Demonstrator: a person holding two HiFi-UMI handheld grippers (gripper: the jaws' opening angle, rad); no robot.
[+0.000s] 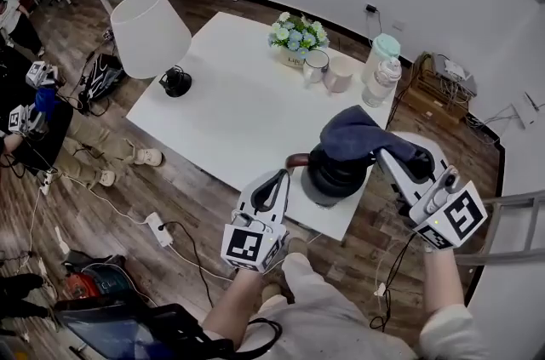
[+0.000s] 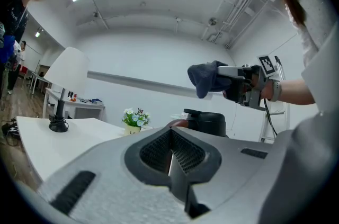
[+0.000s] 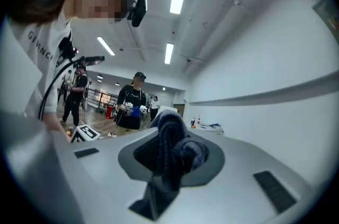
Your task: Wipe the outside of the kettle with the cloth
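Dark blue cloth [image 1: 358, 135] hangs bunched from the right gripper [image 1: 387, 156], whose jaws are clamped on a fold of it, as the right gripper view shows plainly. The black kettle [image 1: 334, 175] stands at the near edge of the white desk [image 1: 238, 111], right of centre in the head view, with its brownish handle [image 1: 295, 161] pointing to the lower left. In the head view the cloth seems to lie on the kettle, but the left gripper view shows a gap, so the cloth hangs just above it without touching. The left gripper [image 1: 279, 181] hovers beside the handle with its jaws pressed together on nothing. The step in hand looks like bringing the cloth to the kettle, and wiping has likely not begun. Next, the right gripper probably needs to come down, press the cloth against the kettle's side and sweep around it. The left gripper could open to steady the handle so the kettle does not slide off the edge.
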